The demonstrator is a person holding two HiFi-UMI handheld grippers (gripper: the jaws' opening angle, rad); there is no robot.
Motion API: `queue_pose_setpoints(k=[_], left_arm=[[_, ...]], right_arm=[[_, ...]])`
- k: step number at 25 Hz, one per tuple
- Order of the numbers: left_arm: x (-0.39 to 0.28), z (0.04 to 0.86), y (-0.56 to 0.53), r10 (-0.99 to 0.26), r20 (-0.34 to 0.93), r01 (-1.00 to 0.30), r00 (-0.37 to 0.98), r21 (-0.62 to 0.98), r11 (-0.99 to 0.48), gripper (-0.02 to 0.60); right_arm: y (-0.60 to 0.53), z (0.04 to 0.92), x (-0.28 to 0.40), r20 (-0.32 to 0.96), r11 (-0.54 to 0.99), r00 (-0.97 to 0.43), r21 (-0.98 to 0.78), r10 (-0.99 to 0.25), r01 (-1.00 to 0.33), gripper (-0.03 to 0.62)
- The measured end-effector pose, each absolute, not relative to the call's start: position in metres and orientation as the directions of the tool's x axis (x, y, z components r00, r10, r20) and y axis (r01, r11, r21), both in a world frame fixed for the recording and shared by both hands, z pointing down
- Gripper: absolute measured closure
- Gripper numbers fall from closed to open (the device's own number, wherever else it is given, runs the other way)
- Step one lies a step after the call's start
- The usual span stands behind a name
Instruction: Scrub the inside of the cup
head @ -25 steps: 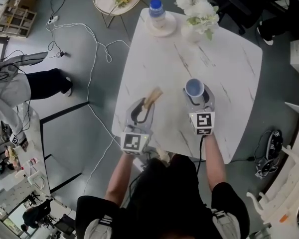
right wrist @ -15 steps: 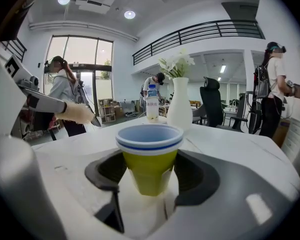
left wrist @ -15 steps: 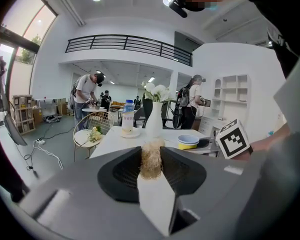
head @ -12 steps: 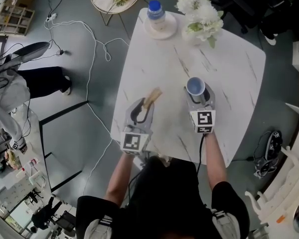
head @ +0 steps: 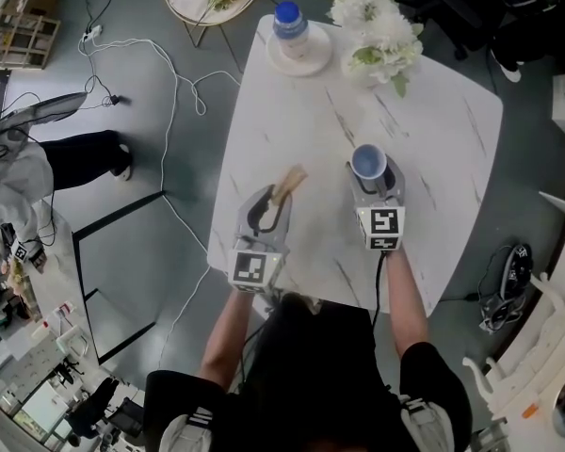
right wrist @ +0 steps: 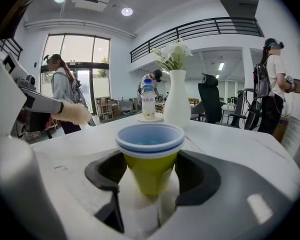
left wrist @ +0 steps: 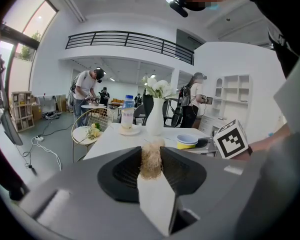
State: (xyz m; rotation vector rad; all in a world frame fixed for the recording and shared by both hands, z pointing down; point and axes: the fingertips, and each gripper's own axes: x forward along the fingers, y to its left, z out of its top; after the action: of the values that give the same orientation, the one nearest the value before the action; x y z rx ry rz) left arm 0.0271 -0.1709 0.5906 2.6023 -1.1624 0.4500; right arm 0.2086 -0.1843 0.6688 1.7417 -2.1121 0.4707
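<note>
Bristle brush (head: 291, 180) clamped in left gripper (head: 272, 199); yellow cup (head: 368, 166) gripped upright by right gripper (head: 373, 189); both held apart over table (head: 433, 111).

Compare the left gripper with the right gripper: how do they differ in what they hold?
The left gripper is shut on a brush with tan bristles; the right gripper is shut on a yellow cup with a blue inside. The brush lies along the left jaws, pointing forward; the cup stands upright between the right jaws, mouth up. Both are over the white table; brush and cup are apart.
</note>
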Motion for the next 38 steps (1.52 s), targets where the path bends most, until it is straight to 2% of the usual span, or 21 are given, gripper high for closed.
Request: queue_pose_setpoints(k=[9,19,38], left_arm=[[0.025,0.587,-0.17,-0.673,0.388,-0.759,0.629,0.121,-0.64,0.459],[0.017,0.583,-0.161,-0.682,0.38,-0.764,0.626,0.118,-0.635,0.459],[0.002,0.551,-0.122,-0.708,0.332,-0.766,0.623,0.079,-0.637,0.459]], right_arm=[[-0.181,0.673,0.211,0.477,0.156,-0.186,-0.102,-0.859,-0.982,0.287],[-0.171,0.678,0.212,0.514,0.143,-0.171,-0.092,-0.841,-0.985,0.284],[-0.122,0.646,0.204,0.5,0.146,-0.169,-0.085,-0.849,-0.986,0.286]])
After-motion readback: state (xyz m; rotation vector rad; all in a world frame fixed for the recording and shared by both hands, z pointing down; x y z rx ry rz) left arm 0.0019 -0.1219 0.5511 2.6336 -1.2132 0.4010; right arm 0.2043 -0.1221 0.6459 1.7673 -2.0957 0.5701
